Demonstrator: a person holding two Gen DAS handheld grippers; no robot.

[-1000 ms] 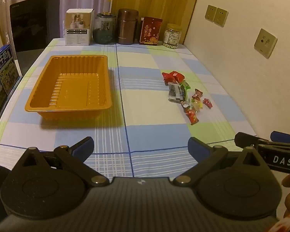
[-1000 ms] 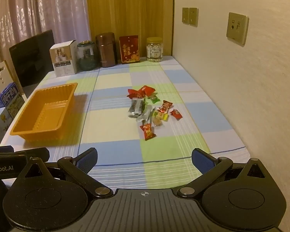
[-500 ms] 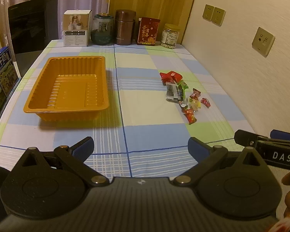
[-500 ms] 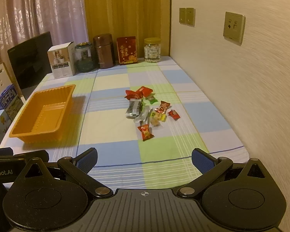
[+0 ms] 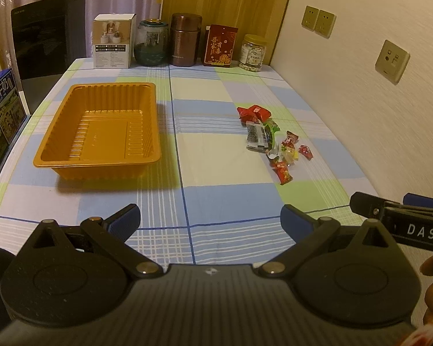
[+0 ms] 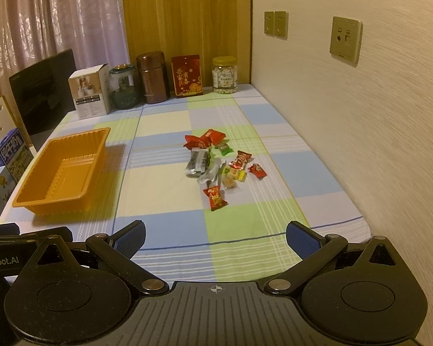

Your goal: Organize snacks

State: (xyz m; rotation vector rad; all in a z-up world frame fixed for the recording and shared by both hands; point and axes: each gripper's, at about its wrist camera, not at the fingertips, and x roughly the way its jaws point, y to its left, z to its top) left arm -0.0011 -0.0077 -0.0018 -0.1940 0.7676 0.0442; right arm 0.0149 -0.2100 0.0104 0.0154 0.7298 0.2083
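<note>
An empty orange plastic tray (image 5: 57, 164) (image 6: 23, 201) sits on the left of the checked tablecloth. A loose pile of wrapped snacks (image 5: 271, 138) (image 6: 216, 164) lies to its right, with a red packet (image 6: 215, 198) nearest me. My left gripper (image 5: 210, 220) is open and empty above the near edge of the table. My right gripper (image 6: 215, 238) is open and empty too, well short of the snacks. The right gripper's side also shows at the right edge of the left wrist view (image 5: 404, 222).
A white box (image 5: 114, 41), a glass jar (image 5: 153, 43), a brown canister (image 5: 184, 40), a red packet (image 5: 220, 46) and a clear jar (image 5: 252, 53) line the far edge. Milk cartons (image 5: 3, 106) stand left. A wall (image 6: 360, 115) runs along the right.
Both grippers have drawn back slightly and risen, so the tray and snacks look a little farther away. Nothing on the table moved. Both jaws stayed open.
</note>
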